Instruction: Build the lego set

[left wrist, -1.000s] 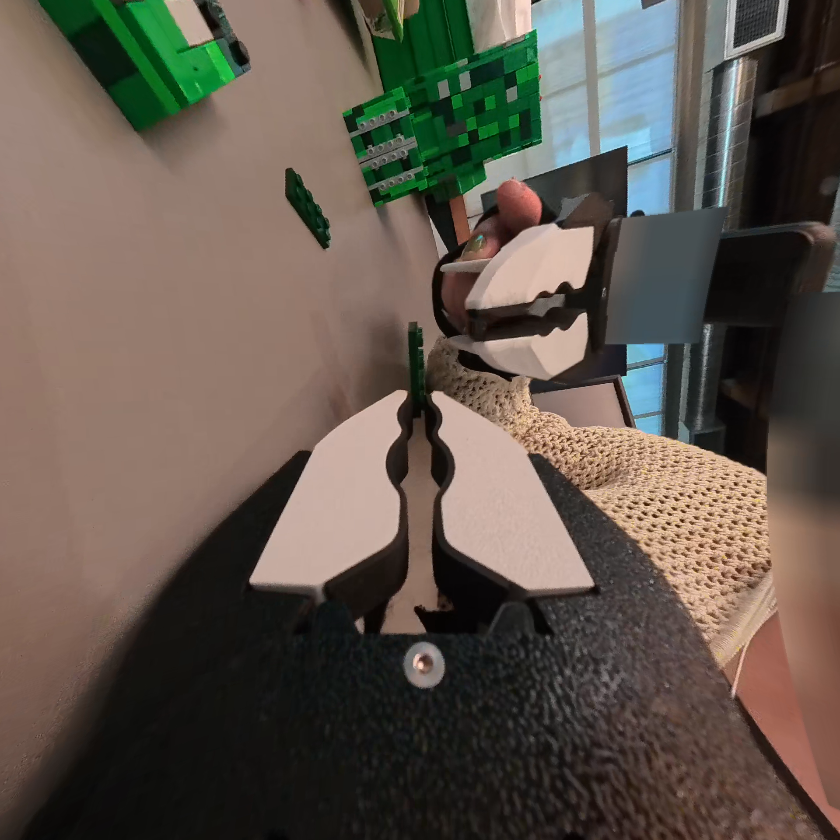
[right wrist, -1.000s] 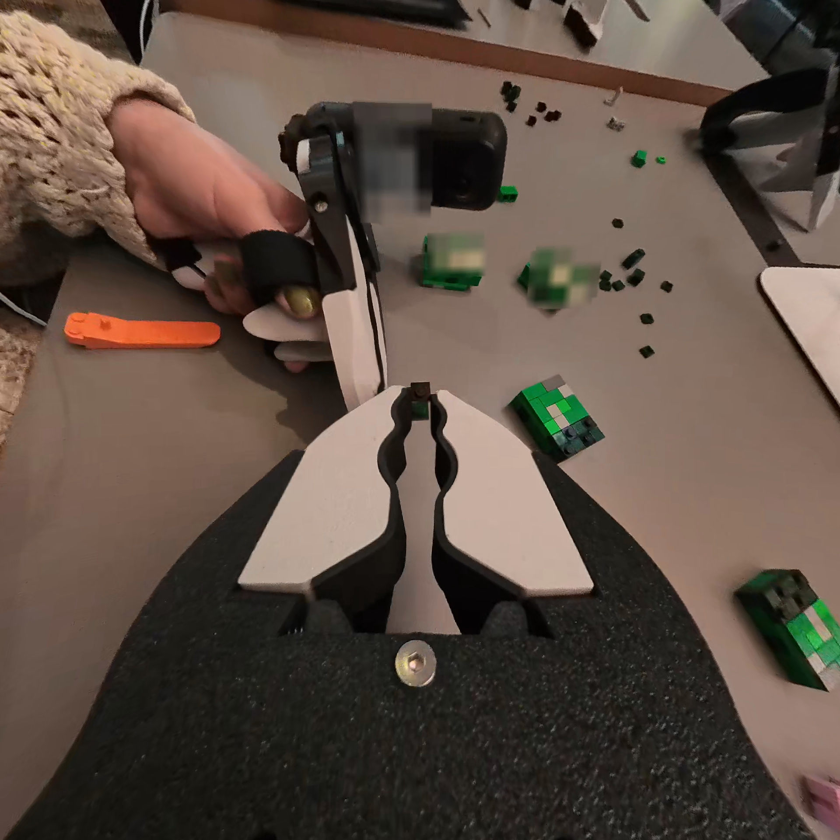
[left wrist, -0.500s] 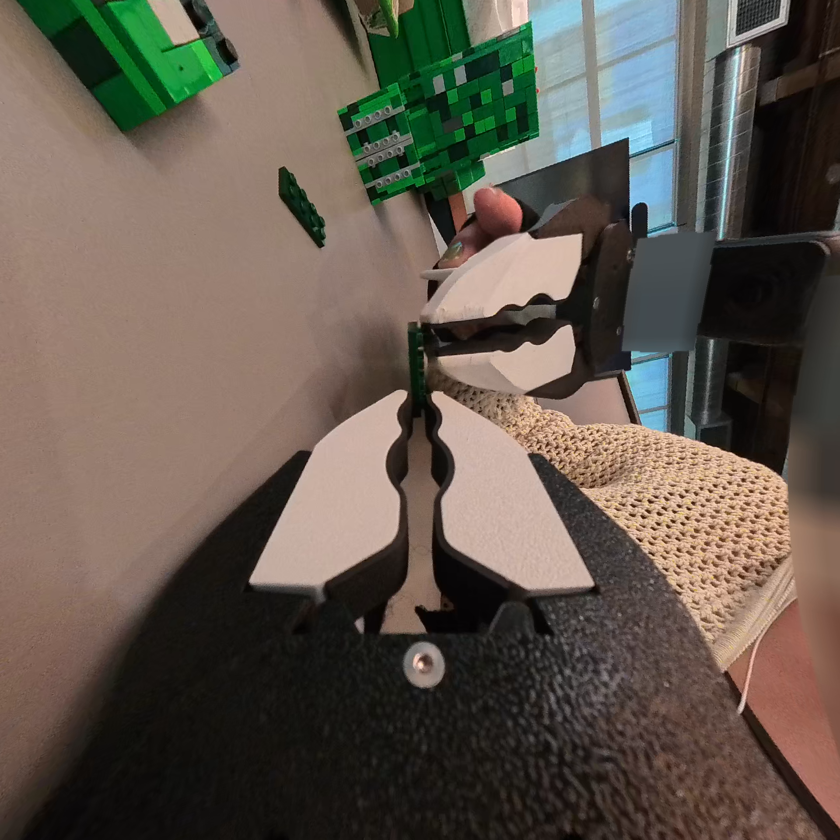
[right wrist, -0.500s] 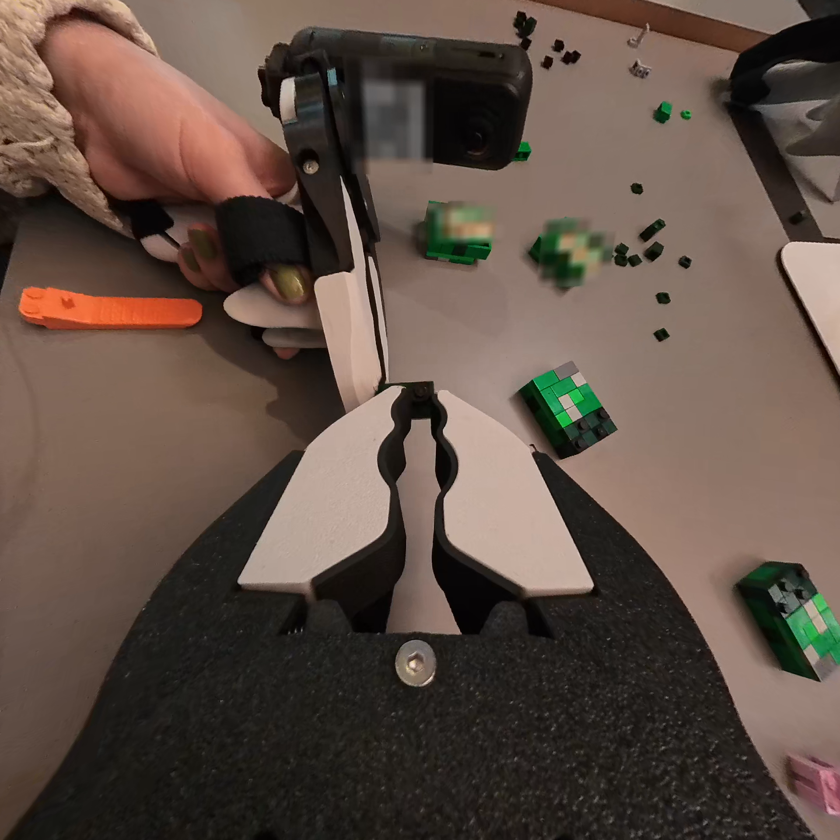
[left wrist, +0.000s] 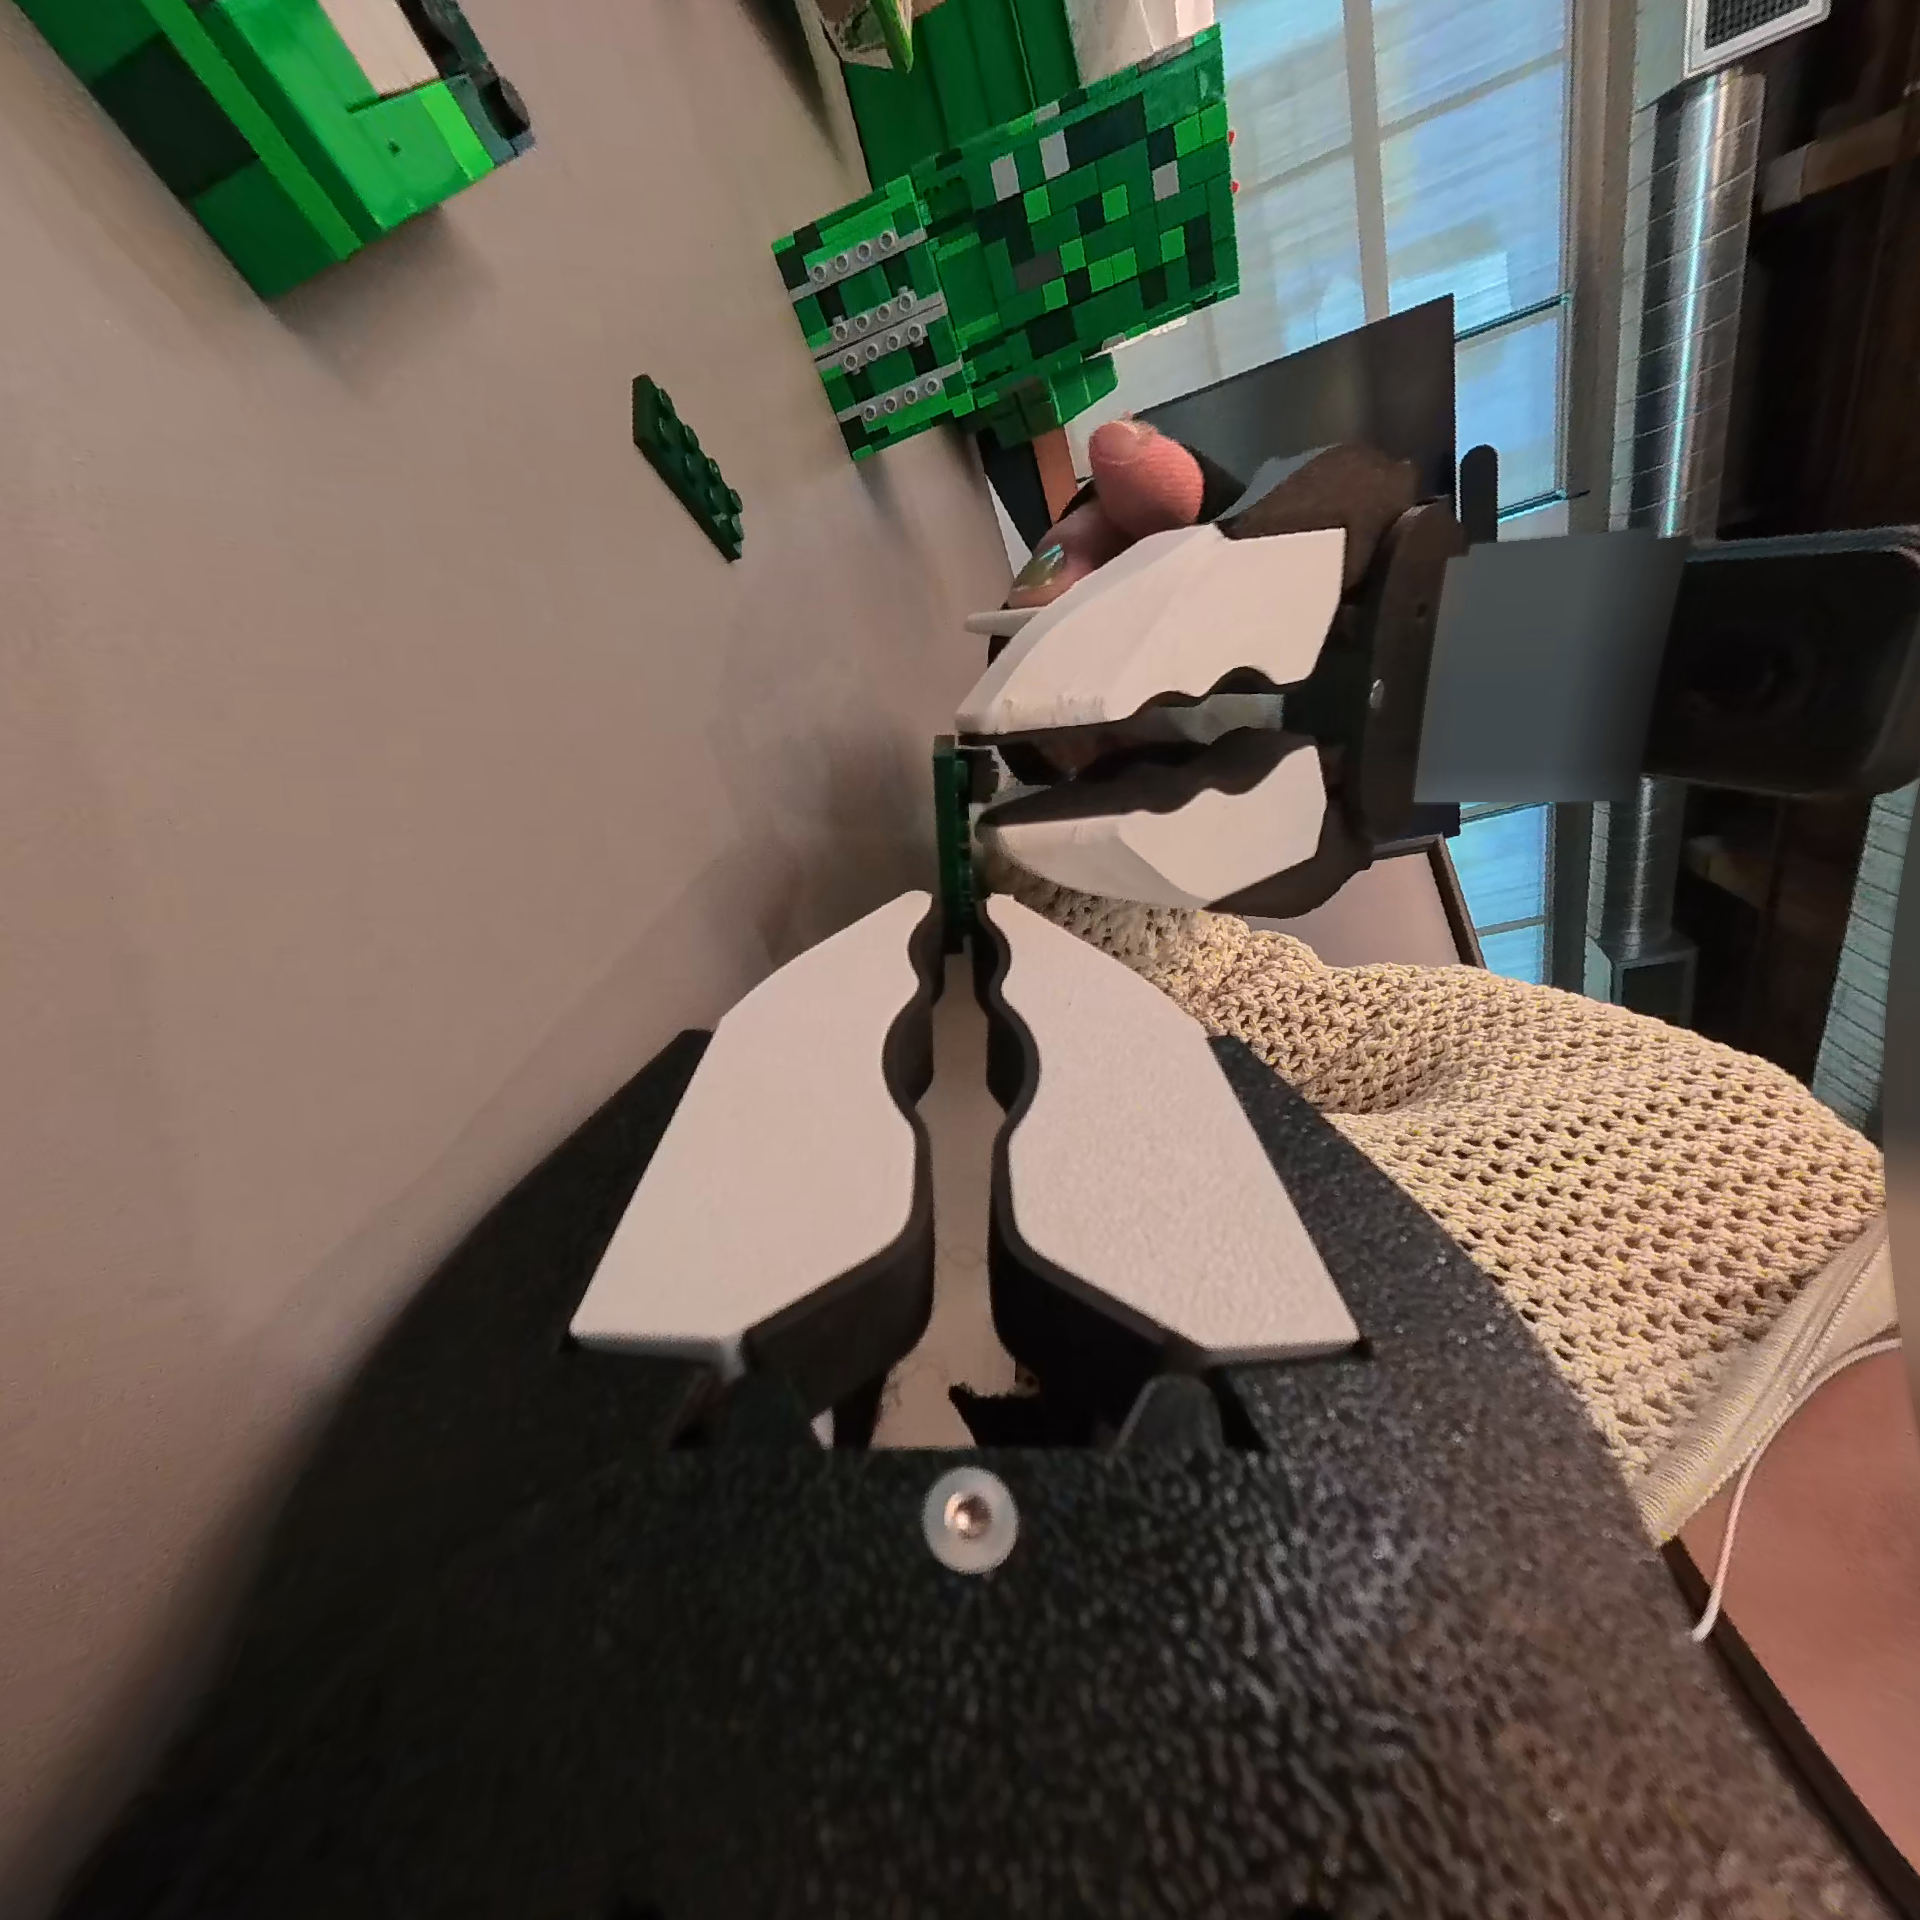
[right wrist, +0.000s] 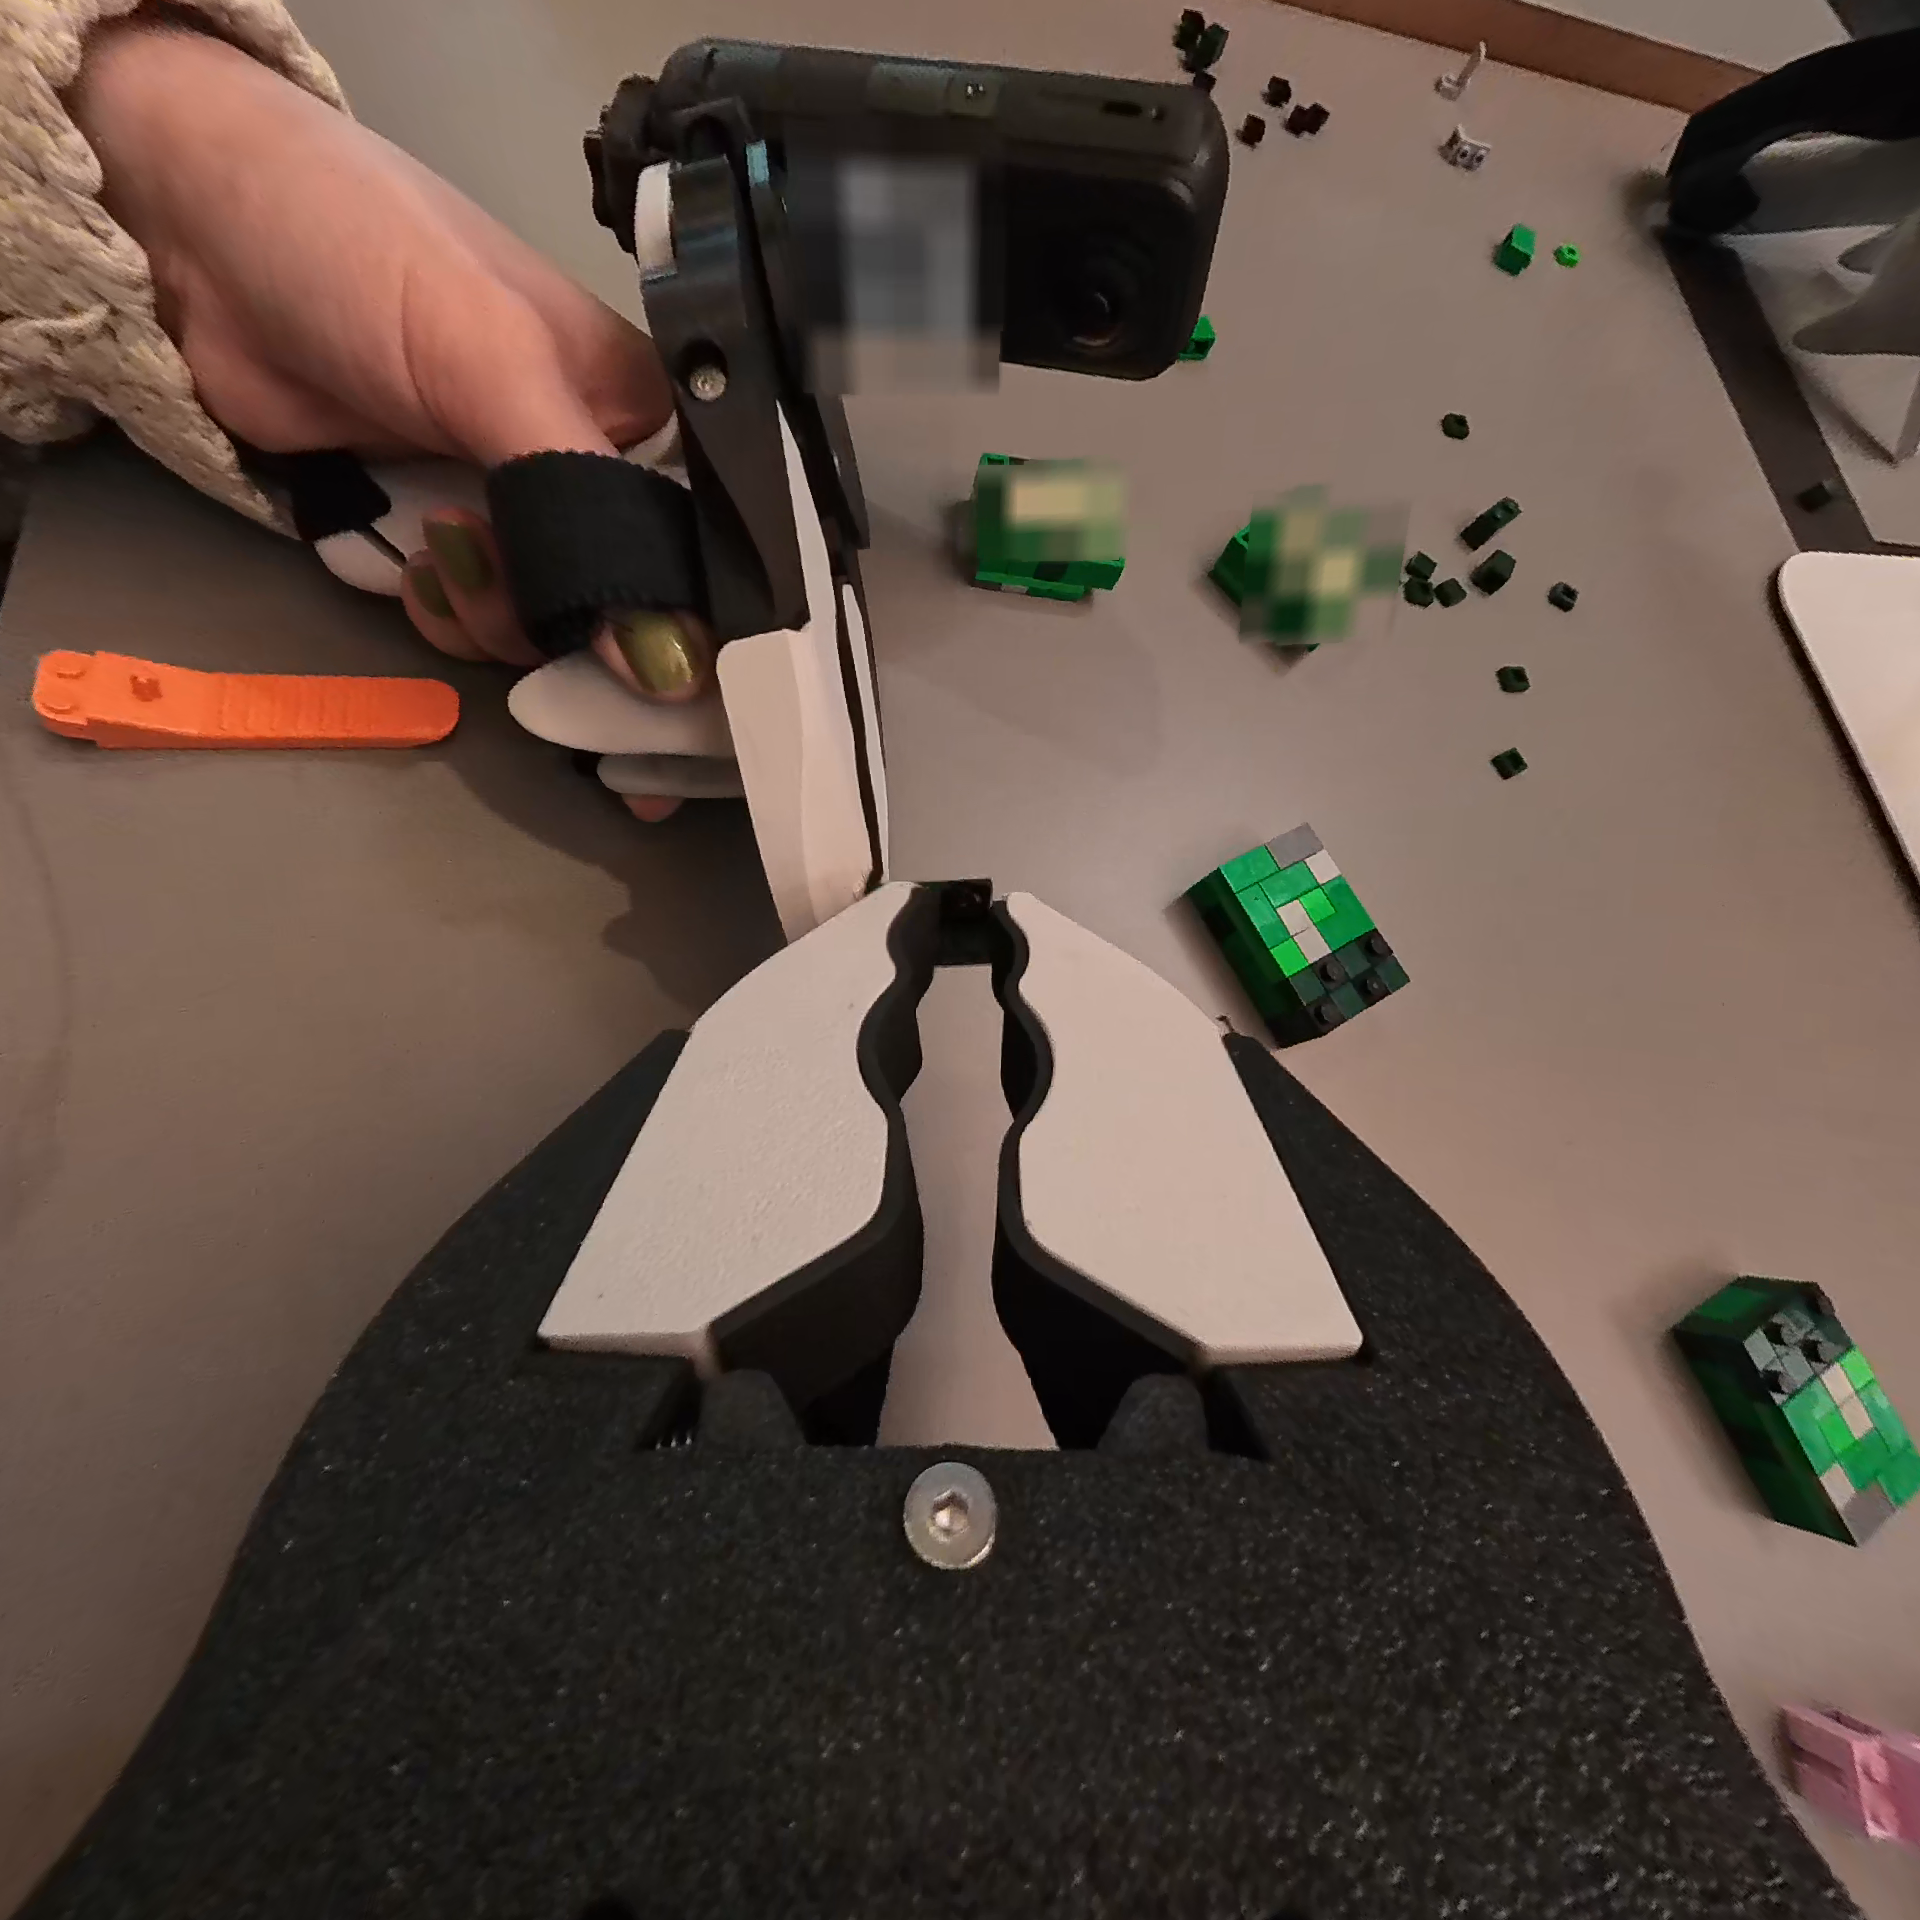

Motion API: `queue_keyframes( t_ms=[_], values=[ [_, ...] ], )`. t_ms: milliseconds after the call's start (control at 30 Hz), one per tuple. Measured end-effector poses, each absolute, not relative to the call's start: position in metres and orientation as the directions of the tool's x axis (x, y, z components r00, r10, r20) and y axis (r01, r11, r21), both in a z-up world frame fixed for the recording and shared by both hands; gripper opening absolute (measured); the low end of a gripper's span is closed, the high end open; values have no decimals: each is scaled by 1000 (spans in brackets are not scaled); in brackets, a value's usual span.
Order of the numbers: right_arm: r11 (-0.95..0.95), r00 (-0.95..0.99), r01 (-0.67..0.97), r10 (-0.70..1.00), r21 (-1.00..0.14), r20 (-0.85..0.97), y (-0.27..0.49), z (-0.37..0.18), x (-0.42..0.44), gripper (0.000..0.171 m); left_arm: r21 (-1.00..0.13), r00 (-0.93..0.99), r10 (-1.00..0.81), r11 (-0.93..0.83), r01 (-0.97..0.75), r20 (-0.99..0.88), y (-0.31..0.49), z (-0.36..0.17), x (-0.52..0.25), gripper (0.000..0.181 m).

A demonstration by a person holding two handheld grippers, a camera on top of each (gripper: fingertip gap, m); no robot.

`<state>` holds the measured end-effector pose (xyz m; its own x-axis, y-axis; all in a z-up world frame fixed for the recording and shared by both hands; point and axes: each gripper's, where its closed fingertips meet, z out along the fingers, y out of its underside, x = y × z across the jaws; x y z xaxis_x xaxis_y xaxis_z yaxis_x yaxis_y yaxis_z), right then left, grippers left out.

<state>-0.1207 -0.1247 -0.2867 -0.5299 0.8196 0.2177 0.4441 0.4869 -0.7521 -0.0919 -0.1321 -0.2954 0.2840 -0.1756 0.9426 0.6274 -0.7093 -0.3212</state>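
My left gripper (left wrist: 958, 914) is shut on a thin dark green plate (left wrist: 952, 821), held edge-on above the grey table (left wrist: 364, 831). My right gripper (left wrist: 982, 774) comes in from the right, shut on a small dark brick (right wrist: 964, 914) that it presses against the plate's studded side. In the right wrist view, my right gripper (right wrist: 961, 906) holds the brick at its tips, right next to the left gripper (right wrist: 868, 883) with its white fingers (right wrist: 810, 769). The plate is mostly hidden there.
Small green builds (right wrist: 1299, 930) (right wrist: 1803, 1403) lie right of the grippers, and several loose dark pieces (right wrist: 1475, 582) lie farther back. An orange brick separator (right wrist: 239, 698) lies left. A large green build (left wrist: 1018, 260), a green block (left wrist: 281, 135) and a loose dark plate (left wrist: 688, 468) sit beyond. Left and right tips are no more than a few centimetres apart. It is some 9 centimetres from my right tips to the green block (left wrist: 281, 135).
My right gripper has moved in toward the left gripper, bringing the small dark brick up against the held plate. Both grippers stayed shut.
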Motion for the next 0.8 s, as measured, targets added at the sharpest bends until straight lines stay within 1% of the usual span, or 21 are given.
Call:
queue_keyframes(
  t_ms=[167, 233, 300, 367, 400, 467, 533, 600, 800],
  values=[
    [479, -528, 438, 822, -761, 214, -123, -284, -120, 13, -322, 283, -177, -709, 627, 943, -132, -295, -92, 4],
    [439, -517, 425, 835, -791, 186, -120, -277, -119, 16, -323, 283, -179, -710, 626, 942, -132, -295, -92, 4],
    [309, -491, 417, 868, -855, 74, -116, -266, -119, 19, -328, 283, -187, -712, 621, 941, -133, -294, -91, 4],
    [87, -474, 429, 869, -899, -142, -114, -258, -119, 26, -344, 293, -201, -716, 607, 935, -134, -293, -89, 4],
    [-38, -464, 459, 842, -888, -276, -113, -257, -118, 31, -352, 297, -209, -720, 598, 932, -135, -293, -87, 4],
    [-267, -428, 533, 733, -803, -528, -112, -261, -116, 35, -360, 296, -221, -727, 584, 929, -136, -292, -85, 4],
    [-400, -386, 587, 626, -704, -677, -112, -268, -115, 35, -362, 291, -229, -729, 581, 929, -137, -291, -84, 4],
    [-431, -370, 628, 566, -647, -737, -117, -275, -111, 33, -366, 287, -237, -729, 579, 928, -138, -290, -84, 4],
    [-470, -361, 694, 428, -545, -829, -134, -278, -109, 26, -377, 282, -258, -735, 563, 924, -140, -288, -81, 4]
  ],
)
